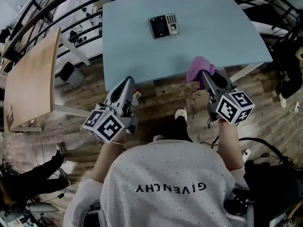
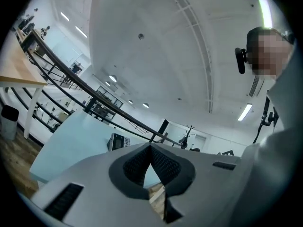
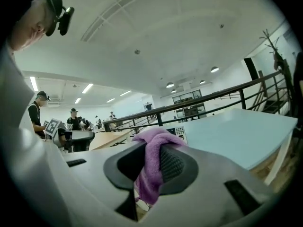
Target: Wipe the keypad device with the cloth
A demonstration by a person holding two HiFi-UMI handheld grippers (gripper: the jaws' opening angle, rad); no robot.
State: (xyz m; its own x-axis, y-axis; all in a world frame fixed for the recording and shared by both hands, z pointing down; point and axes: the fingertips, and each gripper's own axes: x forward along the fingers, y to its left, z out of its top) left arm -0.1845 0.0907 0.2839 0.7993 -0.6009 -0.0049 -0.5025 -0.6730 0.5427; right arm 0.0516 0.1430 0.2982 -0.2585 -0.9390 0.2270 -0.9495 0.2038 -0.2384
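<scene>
The keypad device [image 1: 164, 25] is black with a screen and number keys; it lies at the far middle of the pale blue table [image 1: 142, 46]. It also shows in the left gripper view as the keypad device [image 2: 118, 141] and behind the cloth as the keypad device [image 3: 179, 132]. My right gripper [image 1: 204, 73] is shut on a purple cloth [image 1: 200, 68] at the table's near edge, well short of the device. The cloth [image 3: 152, 167] hangs bunched between the jaws. My left gripper [image 1: 127, 83] is shut and empty, off the table's near left corner.
A wooden table [image 1: 31, 82] stands to the left. Black railings [image 1: 33, 13] run behind the blue table. Cables and dark bags [image 1: 272, 174] lie on the wood floor at right. Other people stand at a distance in the right gripper view.
</scene>
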